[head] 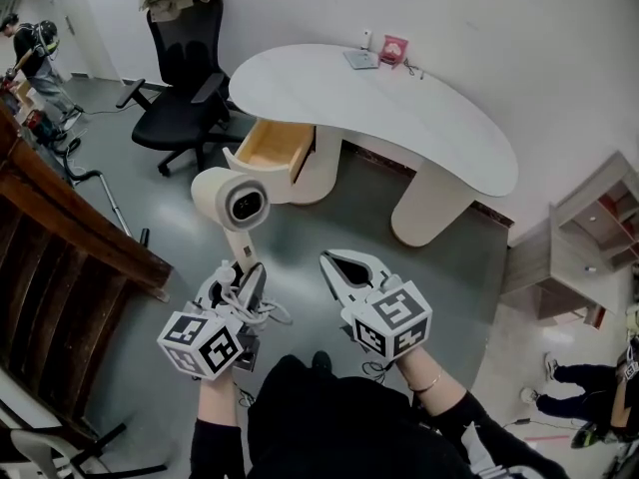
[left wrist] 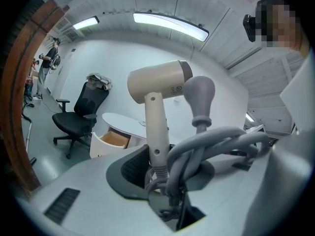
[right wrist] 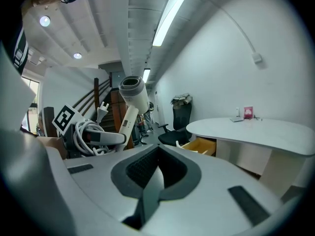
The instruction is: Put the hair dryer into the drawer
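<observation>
A cream hair dryer (head: pixel 232 200) stands upright, its handle clamped in my left gripper (head: pixel 243 270). In the left gripper view the handle (left wrist: pixel 156 132) sits between the jaws, with the grey coiled cord (left wrist: pixel 211 146) and plug (left wrist: pixel 199 95) bunched beside it. My right gripper (head: pixel 326 258) is to the right, shut and empty; in its own view the dark pads (right wrist: pixel 147 168) meet and the hair dryer (right wrist: pixel 133 95) shows at the left. Ahead, a wooden drawer (head: pixel 275 146) stands pulled out of the white desk (head: pixel 419 118). The drawer (left wrist: pixel 115 138) (right wrist: pixel 203 145) shows in both gripper views.
A black office chair (head: pixel 185 78) stands left of the drawer. A dark wooden stair rail (head: pixel 60 238) runs along the left. Small items, one pink (head: pixel 393 48), lie at the desk's far edge. A shelf unit (head: pixel 599 228) and a person's legs (head: pixel 584 377) are at the right.
</observation>
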Available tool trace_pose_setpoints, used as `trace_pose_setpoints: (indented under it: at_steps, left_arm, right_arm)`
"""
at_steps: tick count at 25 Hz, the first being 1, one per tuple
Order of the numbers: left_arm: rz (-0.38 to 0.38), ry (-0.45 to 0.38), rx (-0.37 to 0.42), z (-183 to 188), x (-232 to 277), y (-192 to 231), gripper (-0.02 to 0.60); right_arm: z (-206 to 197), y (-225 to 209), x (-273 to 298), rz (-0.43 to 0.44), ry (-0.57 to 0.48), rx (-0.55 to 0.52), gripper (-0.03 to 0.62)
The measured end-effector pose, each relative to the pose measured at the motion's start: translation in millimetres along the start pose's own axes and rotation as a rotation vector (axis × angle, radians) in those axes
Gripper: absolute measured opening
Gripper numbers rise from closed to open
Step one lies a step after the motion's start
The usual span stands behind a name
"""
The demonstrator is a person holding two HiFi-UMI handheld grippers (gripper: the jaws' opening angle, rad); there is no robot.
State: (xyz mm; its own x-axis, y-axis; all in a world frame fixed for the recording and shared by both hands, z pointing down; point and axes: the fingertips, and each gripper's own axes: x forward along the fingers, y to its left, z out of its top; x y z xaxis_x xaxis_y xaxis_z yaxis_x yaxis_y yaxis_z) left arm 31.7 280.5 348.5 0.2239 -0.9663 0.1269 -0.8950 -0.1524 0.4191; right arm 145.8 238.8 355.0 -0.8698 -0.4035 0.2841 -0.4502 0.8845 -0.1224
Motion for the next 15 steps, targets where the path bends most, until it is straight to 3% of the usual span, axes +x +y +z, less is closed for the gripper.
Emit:
trace_pose_setpoints:
  at_steps: [15]
  left_arm:
    - [0.04,-0.046,-0.022,30,38,27,0.146]
  right_arm:
    - [13,-38,15,-0.03,-0.012,-0.003,0.003]
